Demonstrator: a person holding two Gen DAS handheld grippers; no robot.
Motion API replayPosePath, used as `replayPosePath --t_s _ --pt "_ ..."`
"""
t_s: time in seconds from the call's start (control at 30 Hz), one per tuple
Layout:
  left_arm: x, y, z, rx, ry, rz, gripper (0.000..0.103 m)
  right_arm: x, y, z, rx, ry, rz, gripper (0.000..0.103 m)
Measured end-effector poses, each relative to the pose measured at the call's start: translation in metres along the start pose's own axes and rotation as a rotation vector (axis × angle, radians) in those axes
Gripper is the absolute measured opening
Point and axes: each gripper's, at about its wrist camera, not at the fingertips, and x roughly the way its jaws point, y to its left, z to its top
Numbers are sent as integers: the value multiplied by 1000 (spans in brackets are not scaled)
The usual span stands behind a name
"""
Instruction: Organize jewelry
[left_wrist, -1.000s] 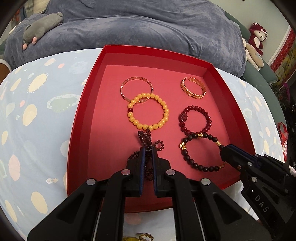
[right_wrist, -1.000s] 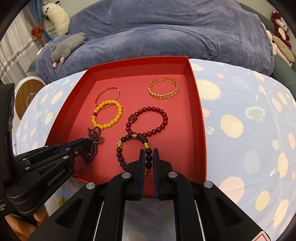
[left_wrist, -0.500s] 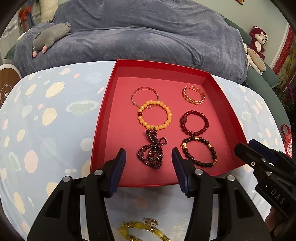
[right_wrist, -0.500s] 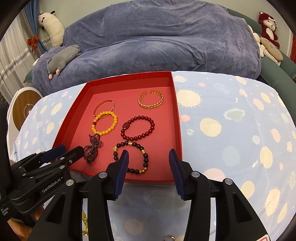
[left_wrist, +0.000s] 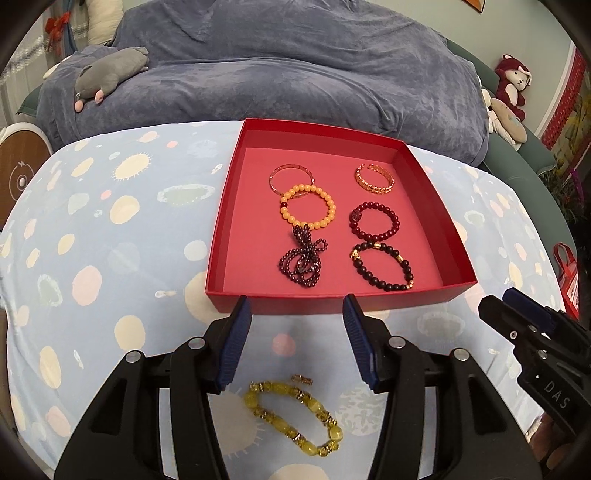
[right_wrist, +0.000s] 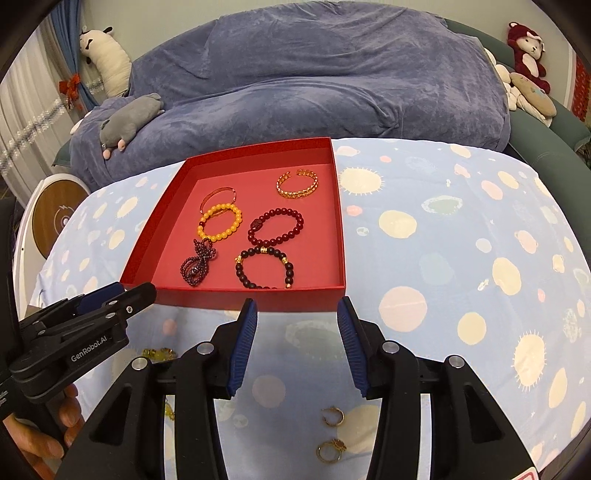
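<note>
A red tray (left_wrist: 229, 206) (right_wrist: 340, 236) on the spotted cloth holds several bracelets: a thin pink bangle (left_wrist: 291, 170), an orange bead bracelet (left_wrist: 308, 210), a gold cuff (left_wrist: 375, 179), a dark red bead bracelet (left_wrist: 375, 221), a black bead bracelet (left_wrist: 382, 266) and a bunched garnet strand (left_wrist: 303, 260). My left gripper (left_wrist: 297, 314) is open and empty, just in front of the tray. A yellow bead bracelet (left_wrist: 291, 417) lies on the cloth under it. My right gripper (right_wrist: 297, 314) is open and empty before the tray's front wall. Two gold rings (right_wrist: 332, 415) (right_wrist: 330, 451) lie below it.
A blue blanket-covered sofa (left_wrist: 295, 74) with a grey plush toy (left_wrist: 107, 74) stands behind the table. Soft toys (right_wrist: 528, 48) sit at the far right. A round white and wood device (right_wrist: 55, 218) is at the left. A red bag (left_wrist: 567, 273) hangs at the right.
Both grippers opened, letting go of the garnet strand and the black bead bracelet in the tray. Both have drawn back out of the tray toward me.
</note>
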Motion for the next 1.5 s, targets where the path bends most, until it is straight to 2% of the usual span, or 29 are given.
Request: replayPosePath --t_s 0.4,0.57,0.87,1.03,1.17,1.33,1.5 --pt "-9 29 -71 -80 78 33 50 -17 -24 -65 30 73 -23 44" --pt "-6 33 -89 -133 102 26 50 -16 -31 -91 60 109 -19 44" --pt "6 16 -88 -84 88 90 50 -14 -28 -104 56 133 -14 44" --pt "10 6 -90 -9 72 147 49 -14 -31 -105 67 133 -13 44" --pt "7 9 -94 22 57 159 37 -14 -33 -108 69 138 -17 44" --pt "2 22 -95 10 50 153 10 -14 -33 -110 65 145 -19 44" --pt "-4 30 -100 -19 48 119 10 -13 -33 -111 61 145 -16 44"
